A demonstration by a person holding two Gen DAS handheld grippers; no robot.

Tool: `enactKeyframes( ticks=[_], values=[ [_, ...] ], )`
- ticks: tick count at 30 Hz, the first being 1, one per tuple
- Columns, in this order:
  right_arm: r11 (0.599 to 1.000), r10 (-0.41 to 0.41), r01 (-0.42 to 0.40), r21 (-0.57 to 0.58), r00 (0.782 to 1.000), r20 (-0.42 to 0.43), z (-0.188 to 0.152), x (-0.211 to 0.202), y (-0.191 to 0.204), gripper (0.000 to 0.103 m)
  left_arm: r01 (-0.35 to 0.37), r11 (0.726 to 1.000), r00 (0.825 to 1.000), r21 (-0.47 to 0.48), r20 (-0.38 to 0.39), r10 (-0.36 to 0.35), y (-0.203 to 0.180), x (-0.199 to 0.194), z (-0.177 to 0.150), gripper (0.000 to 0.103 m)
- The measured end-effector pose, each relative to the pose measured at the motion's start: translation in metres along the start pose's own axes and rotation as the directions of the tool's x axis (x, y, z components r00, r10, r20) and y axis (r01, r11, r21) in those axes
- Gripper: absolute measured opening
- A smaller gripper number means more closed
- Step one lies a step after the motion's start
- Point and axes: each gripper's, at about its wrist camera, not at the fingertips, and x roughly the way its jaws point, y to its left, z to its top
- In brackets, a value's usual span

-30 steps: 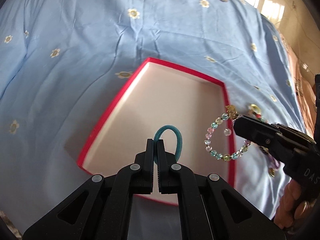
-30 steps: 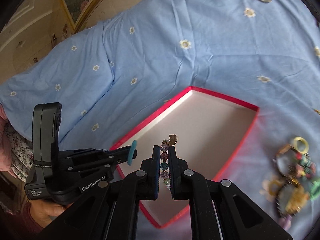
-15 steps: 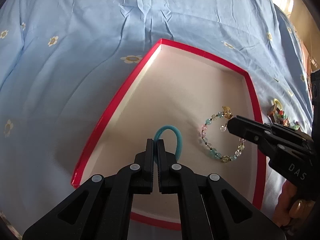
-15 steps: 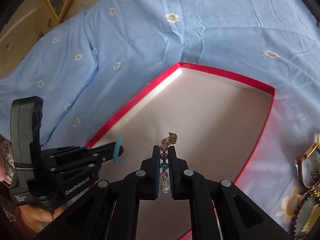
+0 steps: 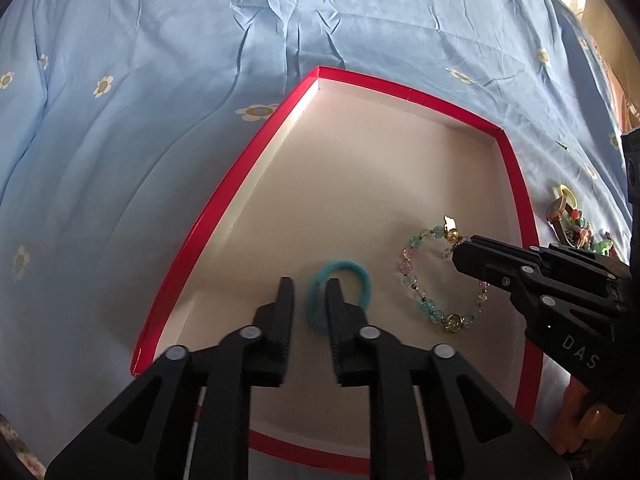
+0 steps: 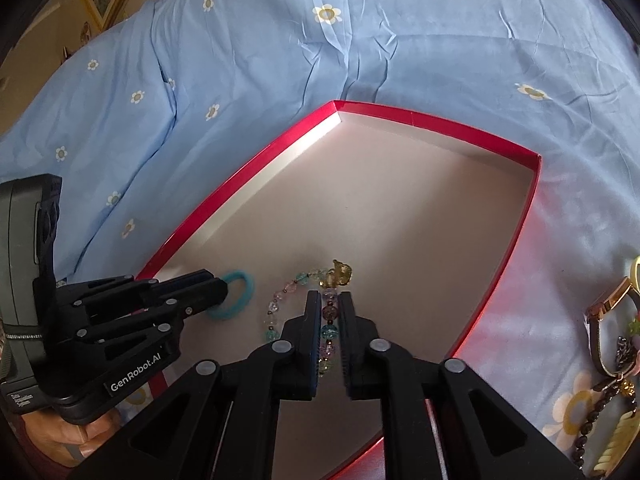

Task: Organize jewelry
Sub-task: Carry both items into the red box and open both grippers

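A red-rimmed box (image 5: 224, 208) with a pale floor lies on the bed. Over its near end, my left gripper (image 5: 310, 292) is opening its jaws. The teal hair tie (image 5: 360, 276) rests on the floor with one side between the fingers, and the pads are clear of it. To its right, the pastel beaded bracelet (image 5: 406, 276) lies looped on the floor. My right gripper (image 6: 329, 308) straddles one stretch of the bracelet (image 6: 276, 304), and its jaws are opening slightly. In the right wrist view the left gripper (image 6: 222, 292) touches the hair tie (image 6: 240, 280).
The box (image 6: 240, 188) sits on a blue flowered bedsheet (image 5: 160, 80). A heap of other jewelry (image 6: 608, 340), among it a watch and dark beads, lies on the sheet just right of the box (image 5: 568, 224). A hand holds each gripper at the near edge.
Both grippers came down into the box. The left jaws opened and the hair tie dropped to the floor. The bracelet went from hanging to lying looped, with the right jaws slightly parted.
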Motion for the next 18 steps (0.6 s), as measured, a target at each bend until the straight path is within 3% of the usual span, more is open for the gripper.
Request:
enactKeyframes(
  ticks=[8, 11, 18],
  values=[
    [1.000, 0.001, -0.001, 0.011, 1.000, 0.008, 0.003, -0.009, -0.001, 0.014, -0.007, 0.999, 1.000, -0.035, 0.026, 0.008, 0.004, -0.016, -0.001, 0.030],
    [1.000, 0.008, -0.008, 0.018, 1.000, 0.027, 0.003, -0.022, -0.001, 0.026, -0.002, 0.999, 0.999, -0.053, 0.051, 0.004, 0.005, -0.029, -0.002, 0.036],
    [0.999, 0.011, -0.014, 0.031, 0.993, 0.118, -0.008, -0.071, -0.006, 0.036, 0.034, 0.995, 0.996, -0.094, 0.084, -0.027, -0.003, -0.053, -0.012, 0.045]
  ],
)
